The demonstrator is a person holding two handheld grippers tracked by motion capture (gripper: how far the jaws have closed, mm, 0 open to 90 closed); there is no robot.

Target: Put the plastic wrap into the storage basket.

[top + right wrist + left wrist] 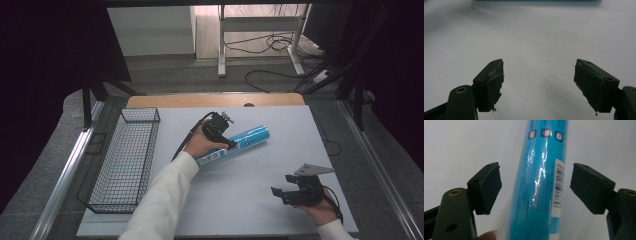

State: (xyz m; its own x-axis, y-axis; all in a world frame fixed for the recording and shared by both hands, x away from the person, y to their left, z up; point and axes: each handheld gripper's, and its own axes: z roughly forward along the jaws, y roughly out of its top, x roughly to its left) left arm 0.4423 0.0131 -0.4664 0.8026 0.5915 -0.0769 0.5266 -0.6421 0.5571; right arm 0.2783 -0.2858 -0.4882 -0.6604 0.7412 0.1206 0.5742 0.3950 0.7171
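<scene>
A blue plastic-wrapped tube (250, 136) with a white barcode label lies slantwise on the white sheet near the middle of the table. My left gripper (231, 144) hovers over its lower part. In the left gripper view the tube (541, 195) runs up between the two jaws of my left gripper (535, 180), with a gap on each side, so the pads do not touch it. My right gripper (281, 186) rests near the front right of the sheet. Its jaws stand open over bare sheet in the right gripper view (539, 75). The tube's blue edge (536, 0) lies far ahead.
A black wire basket (125, 160) stands along the left edge of the white sheet (250, 210). A wooden table edge (215, 100) runs behind the sheet. Beyond it are floor cables and a white desk frame (260, 30).
</scene>
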